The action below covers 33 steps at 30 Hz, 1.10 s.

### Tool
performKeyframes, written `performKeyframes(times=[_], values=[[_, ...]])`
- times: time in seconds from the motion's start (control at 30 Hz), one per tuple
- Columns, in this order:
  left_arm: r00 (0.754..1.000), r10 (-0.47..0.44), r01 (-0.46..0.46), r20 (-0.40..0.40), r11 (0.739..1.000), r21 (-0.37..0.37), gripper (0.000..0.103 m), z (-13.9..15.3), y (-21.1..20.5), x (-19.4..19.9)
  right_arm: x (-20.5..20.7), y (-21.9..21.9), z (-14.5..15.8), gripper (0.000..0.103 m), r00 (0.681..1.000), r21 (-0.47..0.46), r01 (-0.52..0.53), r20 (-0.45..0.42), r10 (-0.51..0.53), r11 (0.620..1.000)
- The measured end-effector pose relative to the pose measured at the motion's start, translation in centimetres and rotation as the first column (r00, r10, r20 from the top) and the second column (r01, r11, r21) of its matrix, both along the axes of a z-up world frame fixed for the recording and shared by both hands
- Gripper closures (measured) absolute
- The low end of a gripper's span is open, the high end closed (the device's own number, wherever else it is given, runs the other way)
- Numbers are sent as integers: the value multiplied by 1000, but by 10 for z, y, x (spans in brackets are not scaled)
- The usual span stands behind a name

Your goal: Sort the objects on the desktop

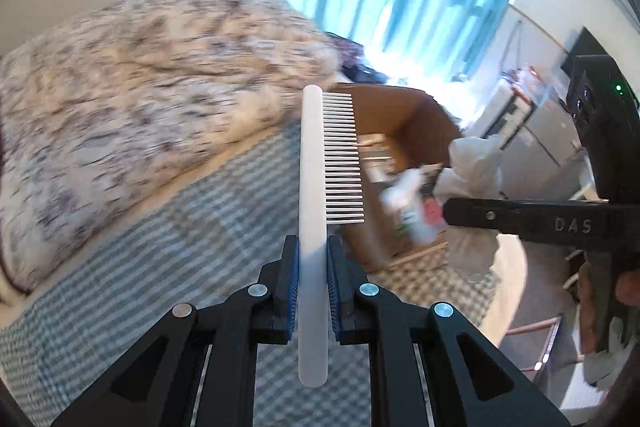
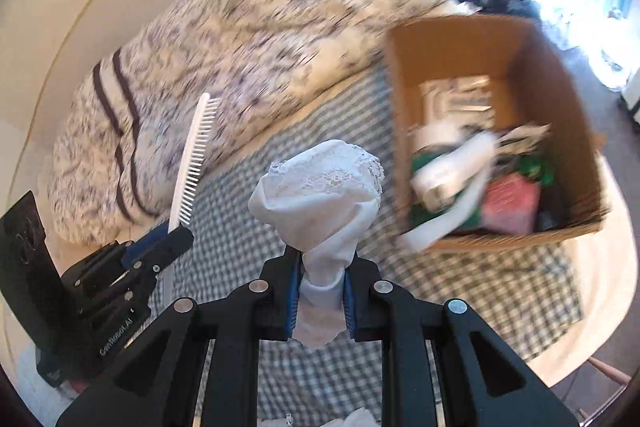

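From the left wrist, the left gripper (image 1: 313, 279) angles steeply down over the checked bedsheet (image 1: 160, 267), its blue pads clamped on the smooth handle of a white comb (image 1: 316, 163) that stands up out of the jaws, teeth to the right. Beyond it sits an open cardboard box (image 1: 416, 123), and the right gripper (image 1: 450, 213) reaches in from the right edge with a white cloth (image 1: 472, 163) bunched at its tip. From the right wrist, the right gripper (image 2: 322, 287) also tilts down, jaws narrow and pinching the lace-edged white cloth (image 2: 320, 187) above the sheet, the box (image 2: 560, 99) of blurred clutter to its right. The left gripper (image 2: 170, 233) is low on the left, comb (image 2: 192, 159) slanting upward over the patterned quilt (image 2: 240, 39).
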<state>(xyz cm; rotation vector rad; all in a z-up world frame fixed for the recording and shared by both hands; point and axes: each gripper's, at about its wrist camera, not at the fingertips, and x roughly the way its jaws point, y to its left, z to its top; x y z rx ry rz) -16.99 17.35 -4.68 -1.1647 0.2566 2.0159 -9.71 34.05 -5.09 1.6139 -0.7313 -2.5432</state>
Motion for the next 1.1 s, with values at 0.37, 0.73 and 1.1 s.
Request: performKeyframes(times=[0.37,0.73,1.1], values=[[997,-38,38,69,999,6,49,-25,122,13,-1,99,-14,59,995,23,100,26,-101,995],[992,122,-121,31,992,-35,0,-7,113,18,-2,135,-2,26,991,57,137,-13,-136,989],[850,508,-526,-135,820,-224,0,33,5,72,49,101,19,22,997,87,58,-46,-54,995]])
